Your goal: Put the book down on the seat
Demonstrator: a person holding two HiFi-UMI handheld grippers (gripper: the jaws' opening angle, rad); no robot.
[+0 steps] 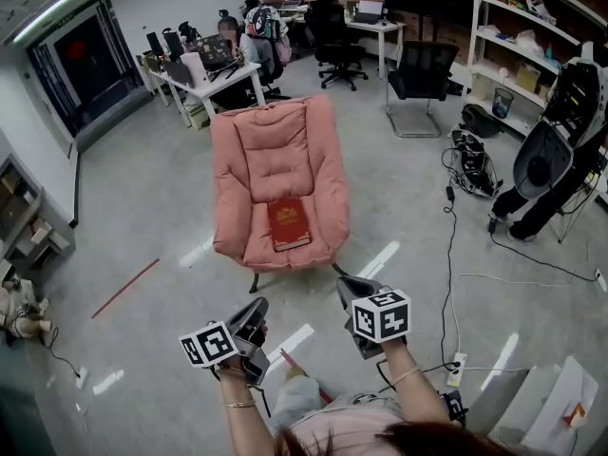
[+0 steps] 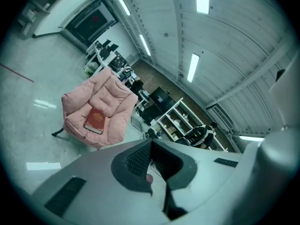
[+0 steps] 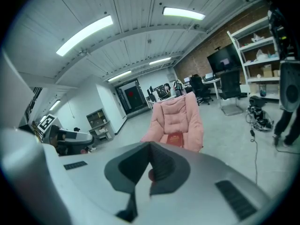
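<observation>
A red book (image 1: 289, 224) with gold print lies flat on the seat of a pink padded armchair (image 1: 275, 150) in the middle of the floor. The left gripper view shows the book (image 2: 95, 121) on the armchair (image 2: 101, 104) too, and the right gripper view has the book (image 3: 175, 138) on the chair (image 3: 176, 116). Both grippers are held low, well short of the chair. My left gripper (image 1: 255, 319) is shut and empty, and its jaws meet (image 2: 151, 165). My right gripper (image 1: 353, 291) is also shut with nothing in it (image 3: 150, 170).
Desks with monitors (image 1: 204, 65) stand behind the chair, black office chairs (image 1: 418, 79) to the back right, and shelving (image 1: 532, 36) along the right wall. A black robot (image 1: 560, 150) and cables (image 1: 475, 169) occupy the right floor. A power strip (image 1: 456, 369) lies near my right hand.
</observation>
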